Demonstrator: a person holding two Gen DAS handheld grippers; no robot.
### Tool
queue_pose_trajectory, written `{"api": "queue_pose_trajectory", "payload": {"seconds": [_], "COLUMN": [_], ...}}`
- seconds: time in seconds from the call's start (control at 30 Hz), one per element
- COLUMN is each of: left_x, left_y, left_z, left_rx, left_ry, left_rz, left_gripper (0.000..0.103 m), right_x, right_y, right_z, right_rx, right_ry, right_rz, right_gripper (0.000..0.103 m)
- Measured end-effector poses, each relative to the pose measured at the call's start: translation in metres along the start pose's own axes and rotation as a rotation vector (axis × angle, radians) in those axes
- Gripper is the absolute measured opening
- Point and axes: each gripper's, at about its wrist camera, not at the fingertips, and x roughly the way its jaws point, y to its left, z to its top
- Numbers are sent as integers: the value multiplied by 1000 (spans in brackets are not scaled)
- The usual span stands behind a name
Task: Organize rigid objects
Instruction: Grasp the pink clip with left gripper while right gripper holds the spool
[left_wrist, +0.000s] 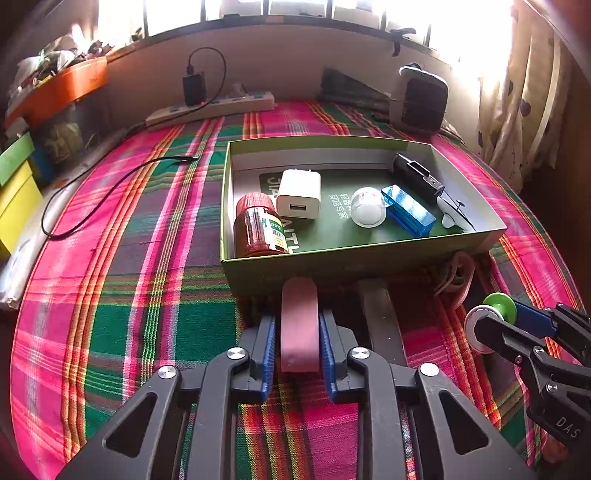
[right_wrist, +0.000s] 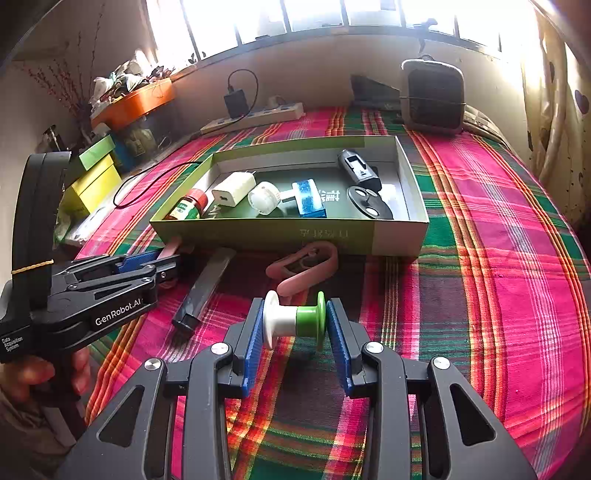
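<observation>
"GenRobot.AI" stands on the left hand-held gripper (right_wrist: 162, 264), and "DAS" on the right hand-held gripper (left_wrist: 491, 317).

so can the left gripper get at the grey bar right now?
Probably not yet: the left gripper is shut on a pink piece. The grey bar lies bare on the cloth just to its right, nothing covering it.

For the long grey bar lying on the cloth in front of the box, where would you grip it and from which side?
Grip the grey bar near mid-length, across its narrow width, coming from above. It lies flat and angled on the cloth, with its long sides exposed. The pink clip lies apart from it on the right.
</observation>
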Motion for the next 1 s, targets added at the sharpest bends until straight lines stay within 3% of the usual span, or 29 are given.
{"api": "queue_pose_trajectory", "payload": {"seconds": [1.0], "left_x": [-10], "left_y": [1], "left_z": [-3], "left_rx": [0], "left_ry": [-16], "left_rz": [-19], "left_gripper": [17], "right_x": [0], "right_y": [1], "right_z": [0], "right_rx": [-3], "right_ry": [-1], "right_rz": [-2], "right_gripper": [35]}}
